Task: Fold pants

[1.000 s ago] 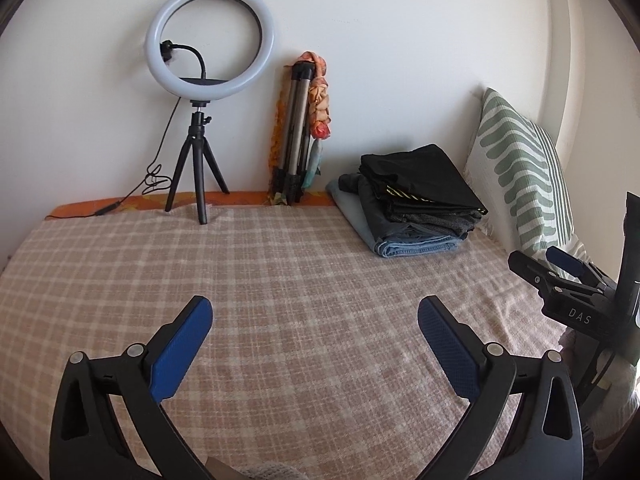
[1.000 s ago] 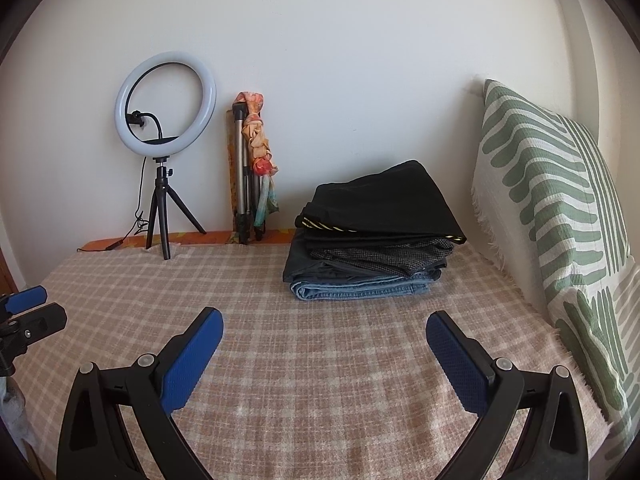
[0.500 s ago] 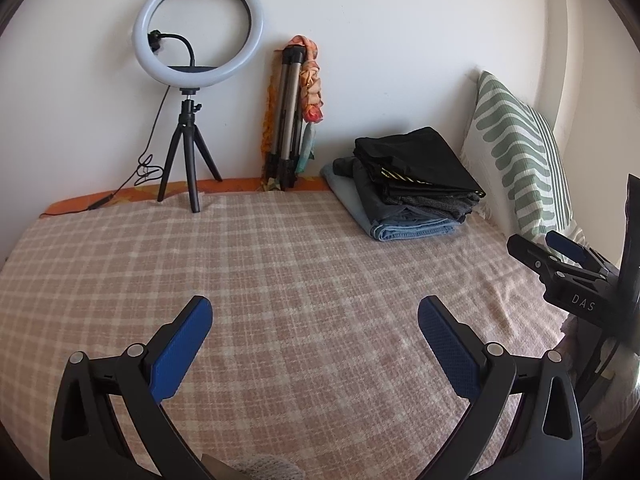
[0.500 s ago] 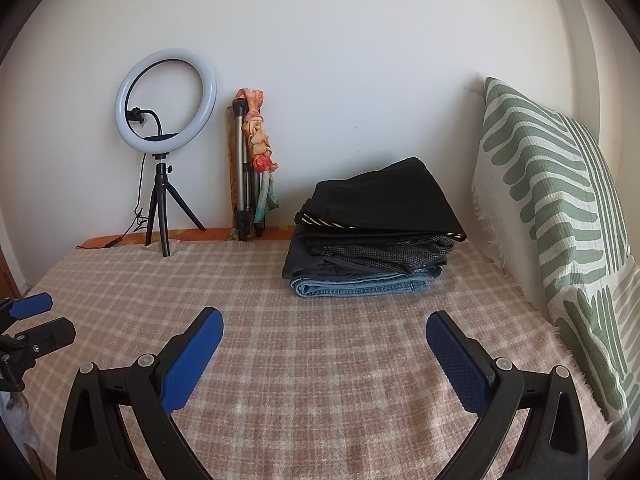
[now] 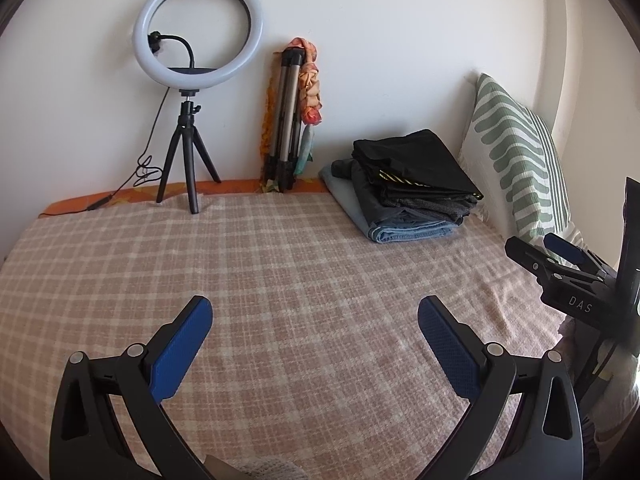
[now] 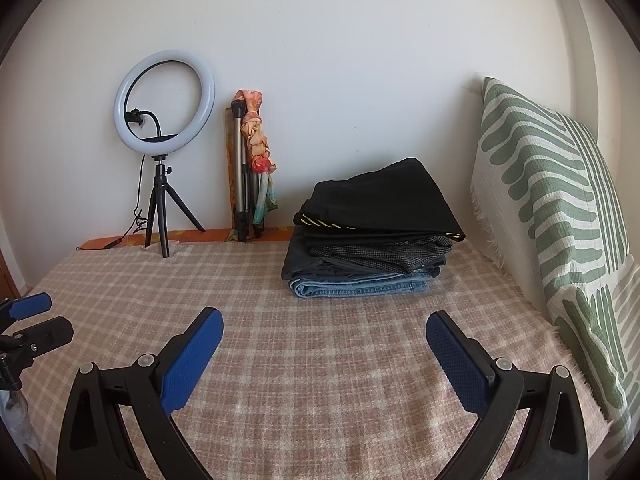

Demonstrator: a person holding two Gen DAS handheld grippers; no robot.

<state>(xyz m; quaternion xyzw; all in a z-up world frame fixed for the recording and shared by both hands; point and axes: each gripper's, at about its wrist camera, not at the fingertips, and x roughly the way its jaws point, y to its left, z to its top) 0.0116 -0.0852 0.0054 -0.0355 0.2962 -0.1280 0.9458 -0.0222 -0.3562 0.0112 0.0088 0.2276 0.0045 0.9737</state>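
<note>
Left wrist view: your left gripper spread wide, holding nothing, above the checked bedcover, folded pants stack far right by the striped pillow; right wrist view: your right gripper wide apart, empty, stack straight ahead, well apart.

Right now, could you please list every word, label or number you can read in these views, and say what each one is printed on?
"DAS": white letters on the black body of the right gripper, seen at the right edge of the left wrist view.

No other readable text appears: the stack of folded pants, ring light and pillow carry none.
</note>
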